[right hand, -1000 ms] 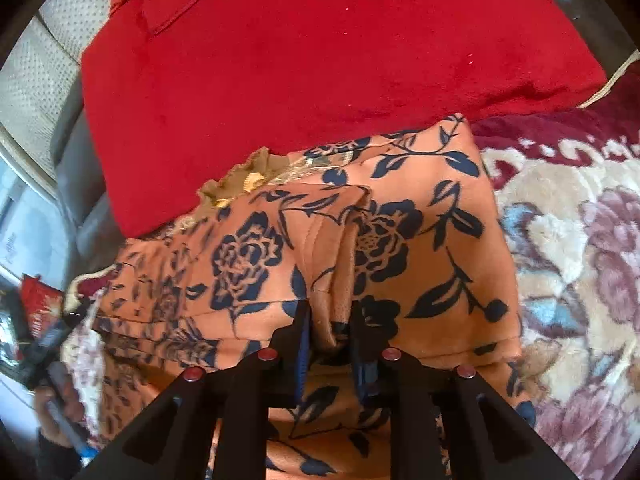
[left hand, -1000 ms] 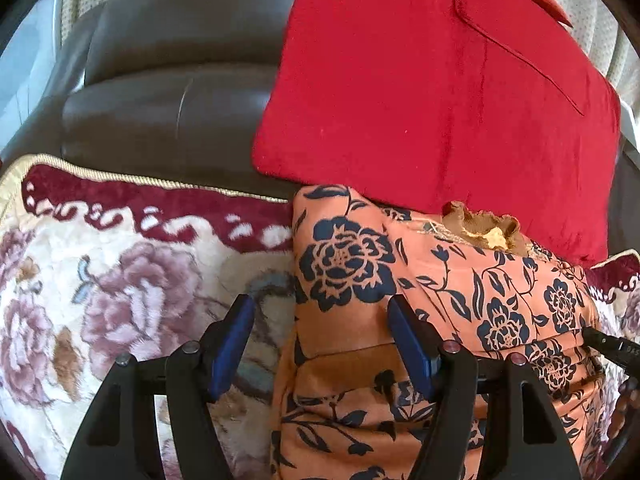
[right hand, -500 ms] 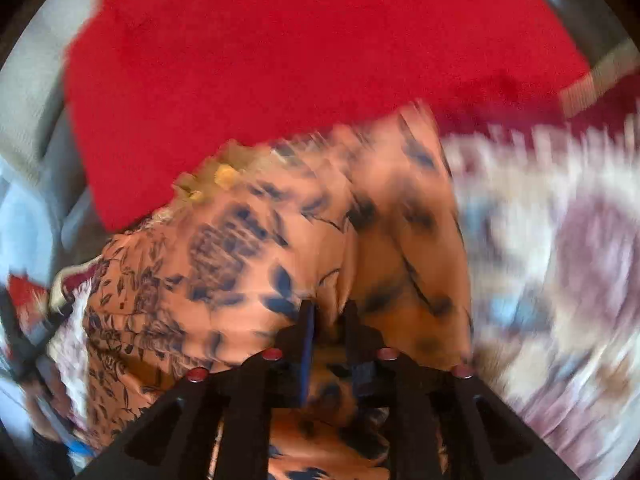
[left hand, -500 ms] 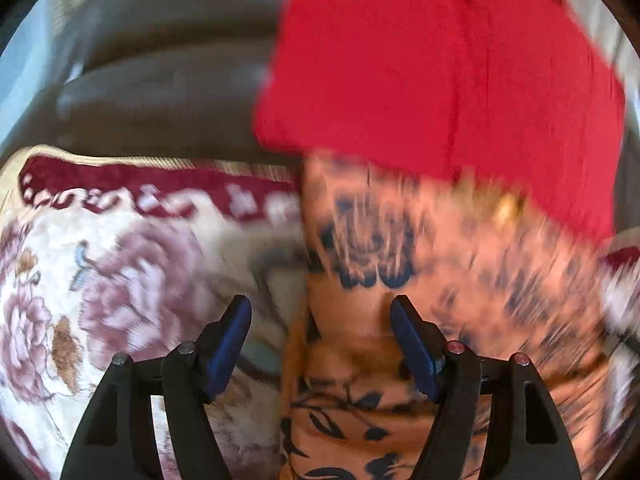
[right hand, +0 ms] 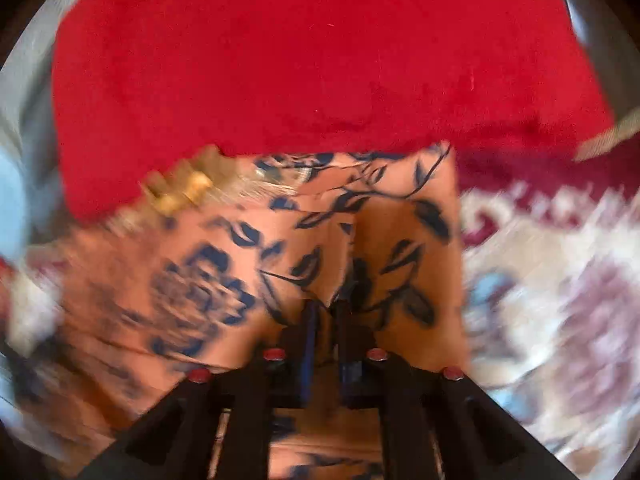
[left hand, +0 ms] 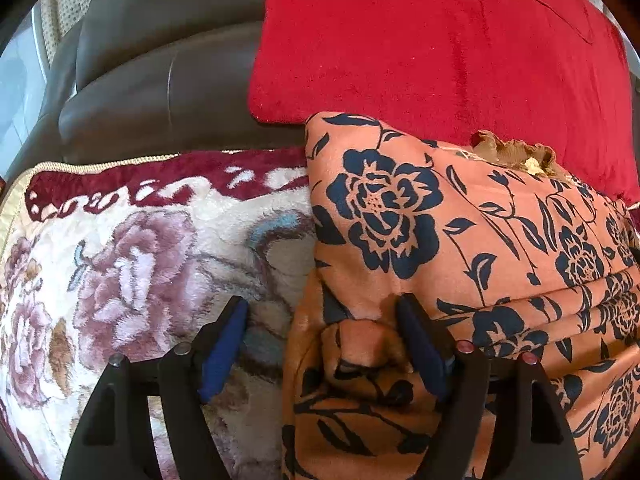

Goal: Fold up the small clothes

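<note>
An orange garment with dark blue flowers (left hand: 440, 232) lies partly folded on a floral blanket, its far edge against a red cushion. It also shows in the blurred right wrist view (right hand: 240, 264). My left gripper (left hand: 324, 320) is open, its right finger on the garment's left edge and its left finger over the blanket. A bunched fold of cloth sits between the fingers. My right gripper (right hand: 326, 312) is shut on a raised fold of the garment.
A red velvet cushion (left hand: 440, 40) leans on a dark leather sofa back (left hand: 160, 72) behind the garment. The cream and maroon floral blanket (left hand: 120, 260) covers the seat to the left, and it lies right of the garment in the right wrist view (right hand: 560, 300).
My right gripper, still pinching the cloth, has carried the fold toward the red cushion. The garment's top layer has shifted and bunched between my left fingers. The left gripper has stayed open.
</note>
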`<state>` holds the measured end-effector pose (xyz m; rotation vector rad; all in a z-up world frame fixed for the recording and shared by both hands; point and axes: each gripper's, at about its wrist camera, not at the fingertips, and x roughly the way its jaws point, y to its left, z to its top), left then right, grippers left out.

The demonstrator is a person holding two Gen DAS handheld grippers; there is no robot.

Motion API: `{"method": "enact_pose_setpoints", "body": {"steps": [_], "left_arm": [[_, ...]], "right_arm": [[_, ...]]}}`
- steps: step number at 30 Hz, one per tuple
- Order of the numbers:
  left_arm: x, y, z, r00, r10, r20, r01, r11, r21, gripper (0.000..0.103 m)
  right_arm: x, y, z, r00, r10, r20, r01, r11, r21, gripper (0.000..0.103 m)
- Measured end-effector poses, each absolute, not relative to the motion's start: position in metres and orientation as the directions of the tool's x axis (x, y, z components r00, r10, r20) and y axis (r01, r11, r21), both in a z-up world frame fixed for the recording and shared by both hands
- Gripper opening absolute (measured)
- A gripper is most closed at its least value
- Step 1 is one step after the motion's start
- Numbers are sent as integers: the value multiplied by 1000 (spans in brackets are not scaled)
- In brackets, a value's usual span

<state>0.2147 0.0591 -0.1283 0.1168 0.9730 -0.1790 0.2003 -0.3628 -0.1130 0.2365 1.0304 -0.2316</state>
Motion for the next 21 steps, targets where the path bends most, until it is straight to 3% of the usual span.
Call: {"method": "enact_pose_setpoints", "body": {"steps": [2,4,5,6,10,13,16,17,21], "left_arm": [[214,61,-127,547,-103,-831,198,980,9,80],[210,63,-118,552,-94,-829,195,981,19,78],[203,65,-110,559,-102,-823,195,981,11,77],[195,68,-103,564,-128,-816,203,979,-13,77],[139,87,-78,571,-222,-790,249,964,-90,77],[86,115,-86,511,-276,-814,242,955,-171,77],[52,136,-119,427,-221,-877,200,969,-147,77],[40,142,-121,455,-227,-861,206,968,-147,78],[10,153,-103,468,-222,-856,179,972,-154,77]], "right_arm": [[188,-362,-101,510,-85,-856,339,934,110,32],[168,-359,-82,554,-78,-829,329,935,132,52],[154,-356,-71,585,-42,-810,304,937,171,71],[137,-353,-62,612,0,-791,276,937,213,74],[63,-351,-63,634,132,-762,256,894,368,74],[0,-361,-86,615,119,-779,325,863,388,74],[-50,-376,-126,583,152,-798,387,812,437,70],[-62,-377,-123,611,152,-777,373,811,451,65],[-89,-379,-113,605,196,-772,369,790,490,66]]}}
